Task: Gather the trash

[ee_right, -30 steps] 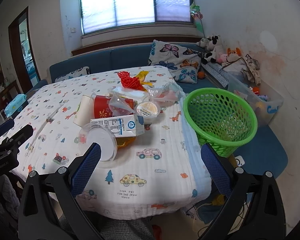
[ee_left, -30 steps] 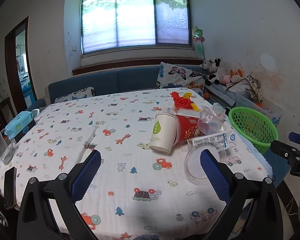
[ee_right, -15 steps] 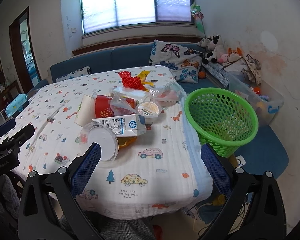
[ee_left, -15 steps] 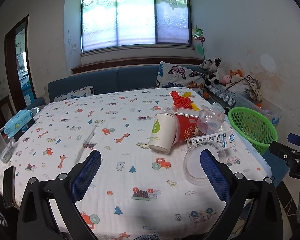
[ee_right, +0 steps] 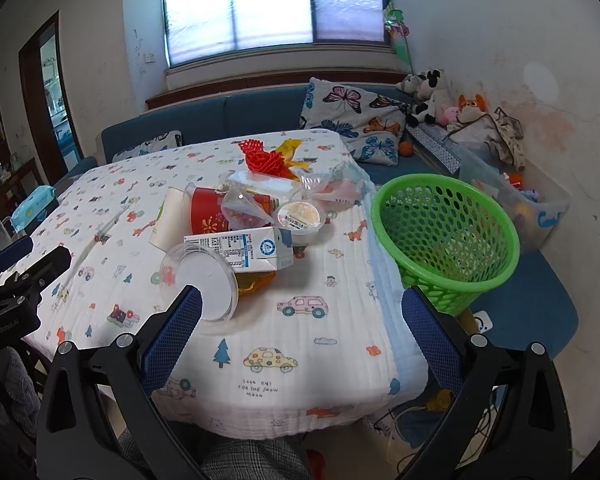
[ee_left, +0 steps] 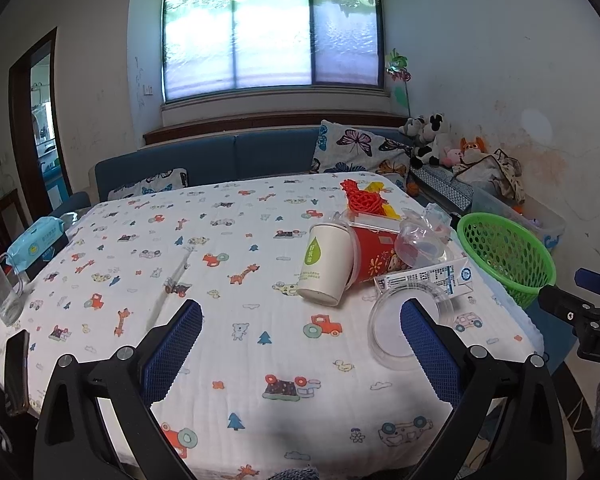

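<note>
**Trash heaped on bench, both tools wide**

Trash pile [ee_right: 244, 220] heaped at bench [ee_right: 300, 344] edge, near green basket [ee_right: 446, 240]. Milk carton [ee_right: 244, 248] resting over clear lid [ee_right: 200, 280]. Left tool [ee_left: 300, 354] and right tool [ee_right: 300, 338] spread wide, holding nothing.

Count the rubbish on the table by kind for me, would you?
Cups: 2, white and red
Cartons: 1
Clear lids: 1
Sealed tubs: 1
Red nets: 1
Clear wrappers: a heap, cannot tell the number
Total: 6 countable
</note>
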`<action>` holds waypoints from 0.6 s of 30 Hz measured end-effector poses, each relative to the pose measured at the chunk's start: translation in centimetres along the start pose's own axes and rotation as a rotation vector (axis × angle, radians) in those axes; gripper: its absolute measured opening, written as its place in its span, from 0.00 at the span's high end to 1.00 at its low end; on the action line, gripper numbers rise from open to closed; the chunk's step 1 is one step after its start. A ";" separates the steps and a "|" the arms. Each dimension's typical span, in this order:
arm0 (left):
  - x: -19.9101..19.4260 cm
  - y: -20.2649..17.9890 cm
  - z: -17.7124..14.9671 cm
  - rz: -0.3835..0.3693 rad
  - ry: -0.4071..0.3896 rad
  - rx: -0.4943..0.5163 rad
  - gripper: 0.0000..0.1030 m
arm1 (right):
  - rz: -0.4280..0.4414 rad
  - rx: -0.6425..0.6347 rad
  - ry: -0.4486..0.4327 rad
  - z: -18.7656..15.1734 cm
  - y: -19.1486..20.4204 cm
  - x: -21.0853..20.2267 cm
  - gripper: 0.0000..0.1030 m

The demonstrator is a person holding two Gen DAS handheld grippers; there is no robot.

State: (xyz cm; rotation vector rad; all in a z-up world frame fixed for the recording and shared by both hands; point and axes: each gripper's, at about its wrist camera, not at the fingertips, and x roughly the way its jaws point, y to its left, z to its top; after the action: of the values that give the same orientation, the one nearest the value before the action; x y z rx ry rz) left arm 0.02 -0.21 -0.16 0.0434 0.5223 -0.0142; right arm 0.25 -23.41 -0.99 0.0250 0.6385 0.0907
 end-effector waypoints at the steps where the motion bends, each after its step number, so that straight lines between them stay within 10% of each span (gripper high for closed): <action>1: 0.0 0.0 0.0 -0.001 0.001 -0.001 0.07 | 0.001 -0.002 0.000 0.0 0.0 0.0 0.04; 18: 0.8 0.5 0.0 -0.002 0.007 -0.011 0.07 | 0.023 -0.028 -0.001 -0.2 0.9 0.5 0.04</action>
State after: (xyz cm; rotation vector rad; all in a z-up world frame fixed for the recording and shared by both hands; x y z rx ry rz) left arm 0.79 0.25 -0.52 0.0318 0.5293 -0.0127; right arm 0.46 -22.42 -1.40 0.0049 0.6360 0.1220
